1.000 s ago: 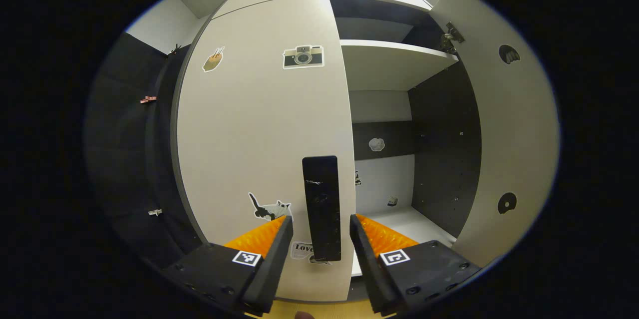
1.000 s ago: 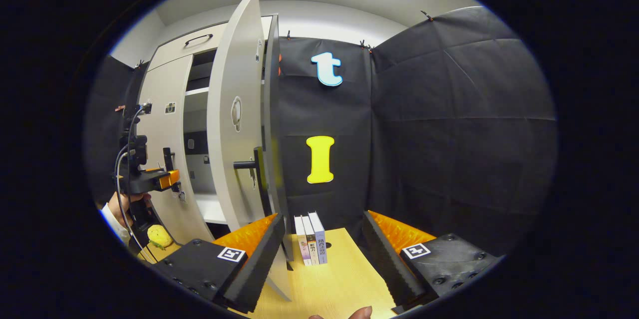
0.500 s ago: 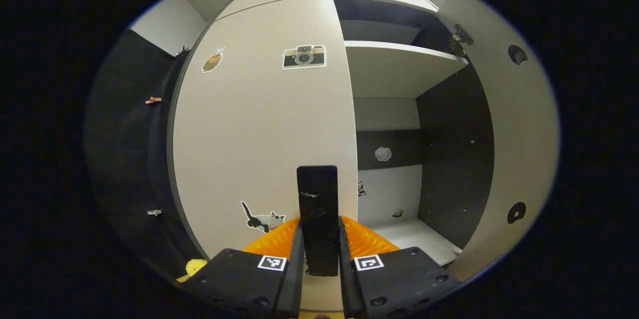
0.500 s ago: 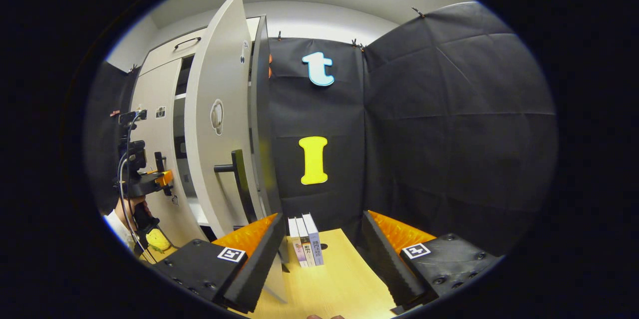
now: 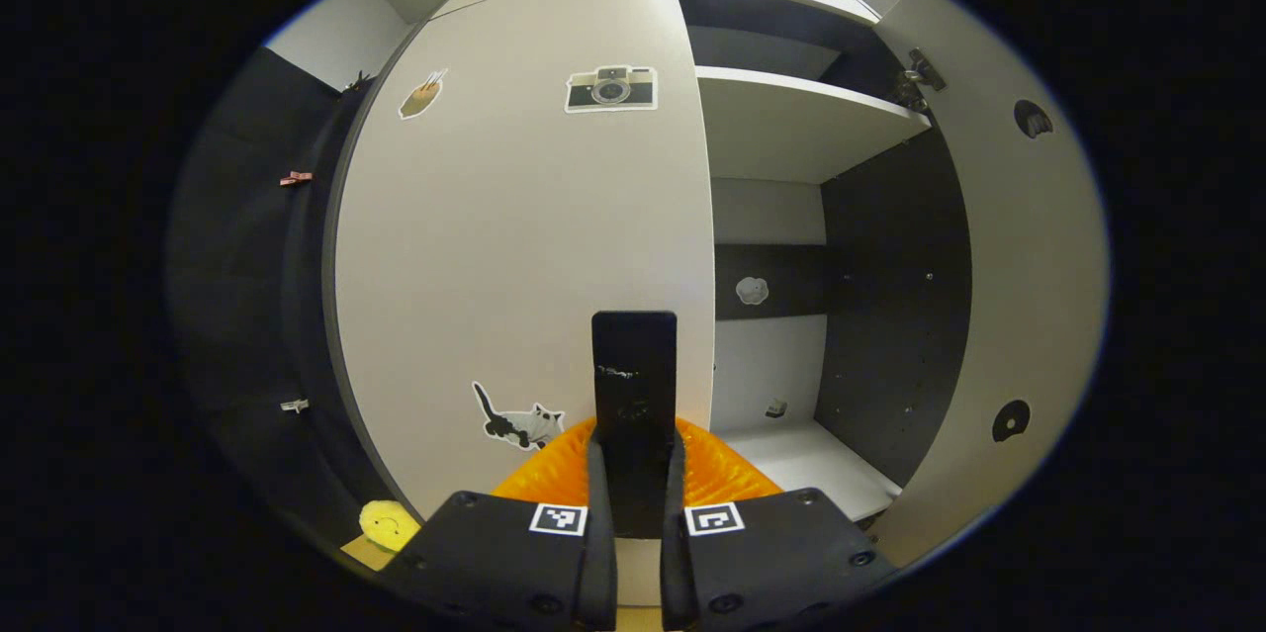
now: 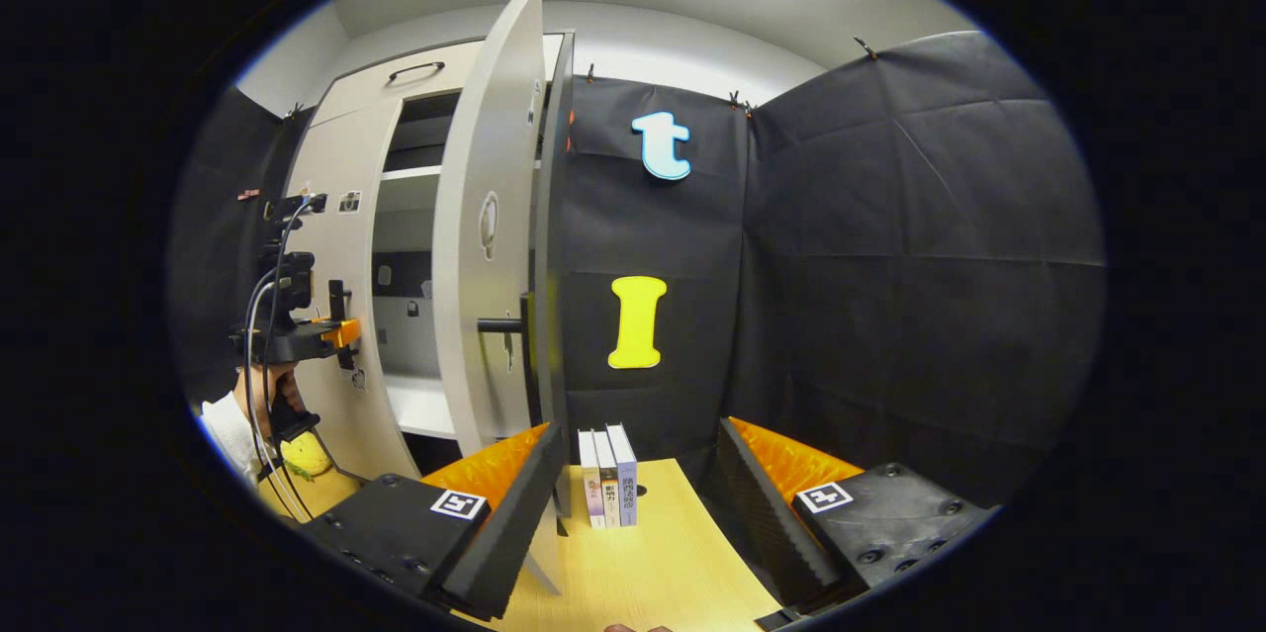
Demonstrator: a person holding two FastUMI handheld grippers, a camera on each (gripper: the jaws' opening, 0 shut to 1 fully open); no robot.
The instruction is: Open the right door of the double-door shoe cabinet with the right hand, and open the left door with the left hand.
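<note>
so the left door (image 5: pixel 524 246) is pale grey-white with camera (image 5: pixel 611 89) and black-and-white cat stickers (image 5: pixel 517 419), its handle (image 5: pixel 634 385) is black, cabinet interior (image 5: pixel 895 296) has dark side panels with white shelves (image 5: pixel 801 118), and the tabletop (image 6: pixel 663 563) is light wood.

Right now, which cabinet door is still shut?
The left door, the one bearing the camera sticker; the left gripper clamps its black handle. The right door is swung open.

R door (image 6: pixel 495 217) open; books (image 6: pixel 607 476) beside.
</note>
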